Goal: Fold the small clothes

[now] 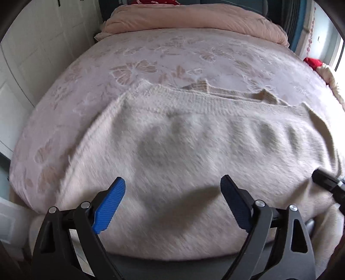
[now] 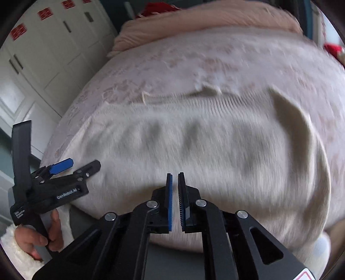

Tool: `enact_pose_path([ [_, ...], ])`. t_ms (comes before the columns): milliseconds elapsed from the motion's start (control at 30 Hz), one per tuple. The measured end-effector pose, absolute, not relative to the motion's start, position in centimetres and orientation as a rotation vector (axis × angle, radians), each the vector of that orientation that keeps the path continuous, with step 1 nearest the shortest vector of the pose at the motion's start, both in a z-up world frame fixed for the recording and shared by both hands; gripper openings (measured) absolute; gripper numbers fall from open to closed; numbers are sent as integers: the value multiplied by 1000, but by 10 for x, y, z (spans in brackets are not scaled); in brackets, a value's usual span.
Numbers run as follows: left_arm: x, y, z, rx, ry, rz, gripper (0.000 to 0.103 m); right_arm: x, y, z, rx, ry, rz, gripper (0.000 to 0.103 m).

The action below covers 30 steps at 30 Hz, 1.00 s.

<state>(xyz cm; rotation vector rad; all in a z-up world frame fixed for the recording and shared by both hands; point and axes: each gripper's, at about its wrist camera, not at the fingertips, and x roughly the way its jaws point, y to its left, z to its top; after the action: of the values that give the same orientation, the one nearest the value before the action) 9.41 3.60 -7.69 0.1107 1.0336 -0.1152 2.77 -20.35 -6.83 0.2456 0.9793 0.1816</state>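
Broadly, largest first:
Bed: a wide bed with a pale pink, flower-patterned cover [image 1: 151,64] fills both views, running from the near edge to the far end.
Quilt: a peach-pink folded quilt [image 1: 194,19] lies across the far end of the bed, with something red showing behind it.
Wardrobe: white panelled wardrobe doors [image 2: 54,43] stand to the left of the bed; red stickers show near their tops, blurred.
Sweater: a cream, fuzzy knitted sweater [image 1: 183,146] lies spread flat on the near half of the bed, its ribbed band along the far side. Its near edge hangs over the near edge of the bed. At the far right a flap of the knit stands up in a fold [image 2: 297,120]. Both views are smeared by motion blur.
Left claw: the black left claw with blue ribbed pads [image 1: 172,206] is spread wide, nothing between its fingers; it hovers over the near left part of the sweater. From the right wrist view it [image 2: 83,167] shows at the near left edge of the sweater, held by a bare hand [image 2: 38,237] in a white fleecy cuff.
Right claw: the black right claw [image 2: 175,200] has its pads almost together, a thin gap between them, holding nothing visible; it sits over the near middle of the sweater. Its tip [image 1: 327,181] shows at the right edge of the left wrist view.
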Motion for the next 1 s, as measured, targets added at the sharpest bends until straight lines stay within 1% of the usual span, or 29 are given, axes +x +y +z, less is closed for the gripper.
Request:
enact_pose_path([
  [67, 109, 47, -68, 47, 1036, -124, 87, 46, -211, -63, 211, 970, 112, 9],
  [100, 116, 53, -61, 9, 1023, -132, 87, 52, -219, -61, 228, 955, 98, 16],
  [133, 124, 60, -53, -22, 1010, -144, 89, 59, -235, -55, 259, 932, 71, 24],
  [167, 136, 68, -45, -50, 1002, -154, 93, 68, -255, -51, 285, 908, 27, 49],
  [200, 149, 74, -41, -66, 1002, -159, 93, 73, -271, -48, 292, 891, -11, 59],
  [233, 162, 79, -39, -82, 1002, -157, 95, 78, -284, -49, 292, 881, -45, 59],
  [300, 194, 88, -46, -96, 1026, -127, 96, 106, -320, -57, 303, 916, -129, 60],
  [400, 237, 96, -76, -130, 1118, -114, 95, 135, -347, -81, 357, 979, -171, 63],
  [433, 246, 97, -84, -143, 1133, -111, 85, 144, -352, -91, 366, 1005, -179, 63],
  [467, 255, 98, -94, -143, 1146, -113, 45, 152, -354, -104, 374, 1041, -163, 56],
  [500, 262, 96, -101, -128, 1183, -108, 27, 154, -352, -110, 381, 1058, -128, 11],
  [533, 264, 95, -102, -142, 1198, -117, 18, 156, -349, -110, 397, 1061, -82, 8],
  [567, 264, 98, -91, -183, 1151, -132, 12, 155, -346, -103, 396, 1029, -86, 8],
  [600, 263, 97, -79, -186, 1110, -148, 12, 153, -346, -86, 394, 959, -76, 7],
  [700, 270, 94, -54, -163, 1042, -156, 12, 150, -361, -57, 445, 841, -93, 7],
  [767, 284, 89, -63, -111, 1059, -116, 13, 164, -365, -71, 422, 887, -131, 8],
  [800, 290, 86, -74, -85, 1084, -104, 13, 177, -366, -93, 399, 969, -141, 9],
  [833, 299, 81, -96, -40, 1148, -86, 16, 182, -367, -110, 395, 1050, -148, 9],
  [867, 301, 80, -108, -12, 1191, -62, 16, 184, -368, -122, 401, 1099, -156, 9],
  [933, 292, 84, -105, -29, 1158, -66, 18, 168, -359, -102, 379, 1004, -168, 17],
  [1000, 273, 96, -85, -82, 1099, -86, 29, 149, -346, -78, 347, 941, -175, 26],
])
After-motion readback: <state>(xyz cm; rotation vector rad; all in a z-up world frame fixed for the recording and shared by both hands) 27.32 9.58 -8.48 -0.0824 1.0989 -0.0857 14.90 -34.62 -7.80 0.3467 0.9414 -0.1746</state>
